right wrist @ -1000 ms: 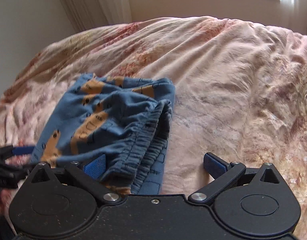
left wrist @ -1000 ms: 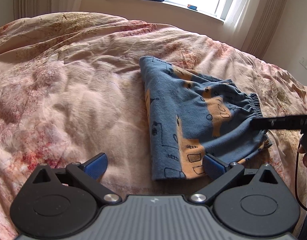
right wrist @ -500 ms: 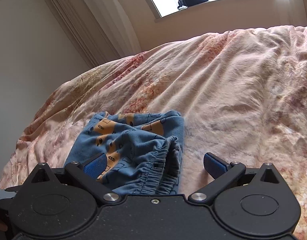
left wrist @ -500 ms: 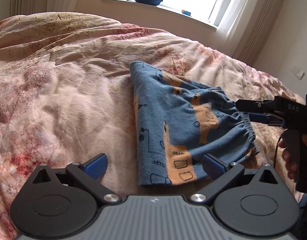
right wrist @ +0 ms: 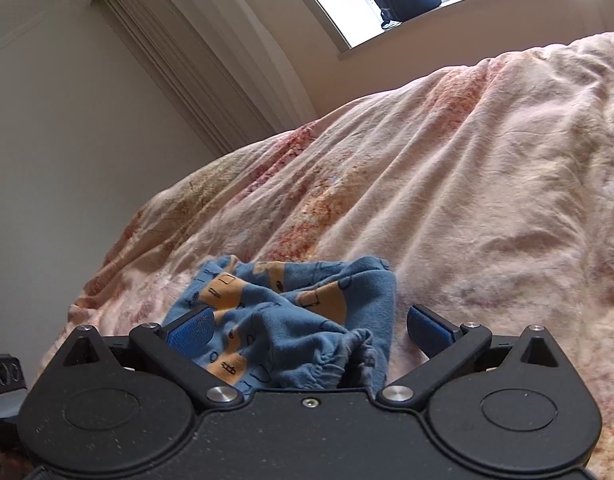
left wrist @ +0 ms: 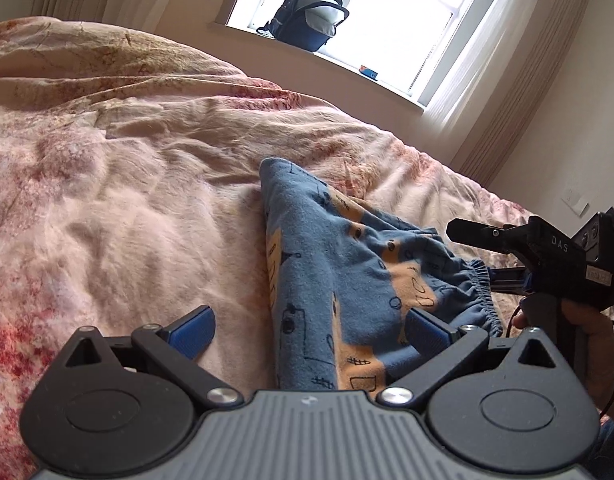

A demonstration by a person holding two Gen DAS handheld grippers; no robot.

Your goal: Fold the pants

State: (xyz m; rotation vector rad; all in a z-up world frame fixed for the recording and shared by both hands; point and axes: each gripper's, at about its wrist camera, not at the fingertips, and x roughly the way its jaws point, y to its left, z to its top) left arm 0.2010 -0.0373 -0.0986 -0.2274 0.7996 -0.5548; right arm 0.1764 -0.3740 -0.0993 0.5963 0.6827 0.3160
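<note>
Folded blue pants with orange patches [left wrist: 339, 276] lie on the pink flowered bedspread [left wrist: 127, 208]. My left gripper [left wrist: 307, 326] is open just above their near folded edge, nothing between its blue pads. The right gripper [left wrist: 487, 252] shows at that view's right edge, held by a hand, beside the elastic waistband [left wrist: 483, 296]. In the right wrist view the pants [right wrist: 291, 320] sit bunched between and beyond the open right gripper [right wrist: 307, 330], waistband [right wrist: 347, 364] nearest the camera. Neither gripper grips the cloth.
The bedspread [right wrist: 487, 184] spreads wide to the left and far side of the pants. A dark backpack [left wrist: 307, 16] stands on the windowsill [left wrist: 327, 64] beyond the bed. Curtains [right wrist: 195, 52] and walls flank the bed. A cable [left wrist: 613, 360] hangs by the hand.
Both grippers have tilted up and drawn back, so the pants sit lower in each view and the window shows. The right gripper has come off the waistband. Both stay open.
</note>
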